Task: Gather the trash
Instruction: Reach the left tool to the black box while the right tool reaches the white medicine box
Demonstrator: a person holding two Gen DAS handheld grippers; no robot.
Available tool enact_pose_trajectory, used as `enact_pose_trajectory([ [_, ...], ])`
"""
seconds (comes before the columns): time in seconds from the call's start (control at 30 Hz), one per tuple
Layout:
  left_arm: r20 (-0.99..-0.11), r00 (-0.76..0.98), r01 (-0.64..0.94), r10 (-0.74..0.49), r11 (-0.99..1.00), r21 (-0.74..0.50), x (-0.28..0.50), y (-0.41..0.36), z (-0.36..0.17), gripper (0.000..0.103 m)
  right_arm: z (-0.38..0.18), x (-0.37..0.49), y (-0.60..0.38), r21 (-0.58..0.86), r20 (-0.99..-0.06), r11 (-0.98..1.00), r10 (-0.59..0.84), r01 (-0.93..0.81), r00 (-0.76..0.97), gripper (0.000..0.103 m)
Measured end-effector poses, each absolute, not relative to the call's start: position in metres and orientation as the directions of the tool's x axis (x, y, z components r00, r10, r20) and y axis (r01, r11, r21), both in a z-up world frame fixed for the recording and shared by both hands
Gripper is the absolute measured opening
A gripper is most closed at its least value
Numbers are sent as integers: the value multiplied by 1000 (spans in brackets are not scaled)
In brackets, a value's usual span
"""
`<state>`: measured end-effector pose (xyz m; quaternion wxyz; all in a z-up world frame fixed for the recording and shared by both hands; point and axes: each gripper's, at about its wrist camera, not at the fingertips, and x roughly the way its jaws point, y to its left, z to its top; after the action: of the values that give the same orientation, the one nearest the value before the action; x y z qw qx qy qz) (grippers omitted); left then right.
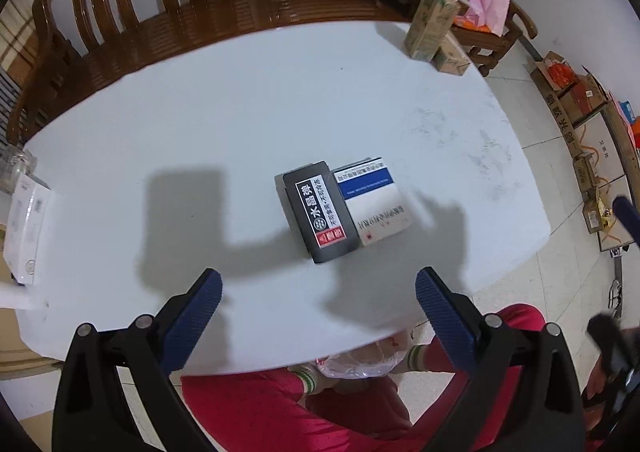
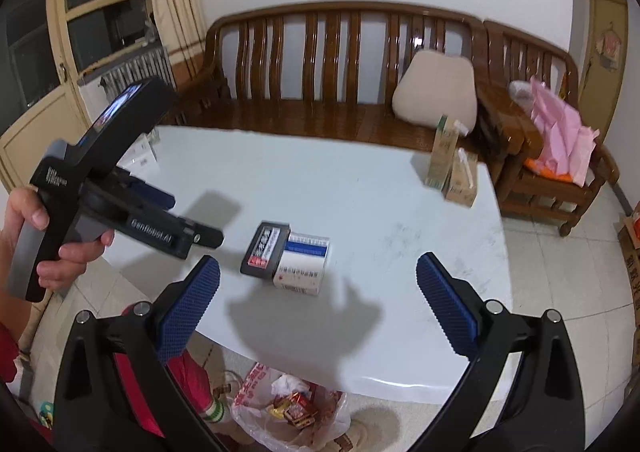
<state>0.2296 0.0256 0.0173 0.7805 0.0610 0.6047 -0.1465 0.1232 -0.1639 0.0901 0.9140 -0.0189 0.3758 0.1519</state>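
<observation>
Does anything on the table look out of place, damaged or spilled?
Nothing is spilled. The drink cartons at the far corner look opened, with straws sticking out. The black box and the blue and white box lie flat, touching, in the middle of the white table. Grey scuff marks stain its right side.

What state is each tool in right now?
Left tool: open, holding nothing, above the table.
Right tool: open, holding nothing.
</observation>
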Motion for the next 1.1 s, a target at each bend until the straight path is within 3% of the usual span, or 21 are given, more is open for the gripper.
enact_pose_trajectory([
  [0.63, -981, 95, 241, -169, 960, -142, 291, 17, -69, 95, -30, 174, -123, 49, -780, 952, 226, -303, 583, 96],
  [1.1, -986, 54, 211, -159, 967, -145, 310, 19, -100, 95, -73, 199, -106, 83, -803, 954, 234, -287, 547, 96],
])
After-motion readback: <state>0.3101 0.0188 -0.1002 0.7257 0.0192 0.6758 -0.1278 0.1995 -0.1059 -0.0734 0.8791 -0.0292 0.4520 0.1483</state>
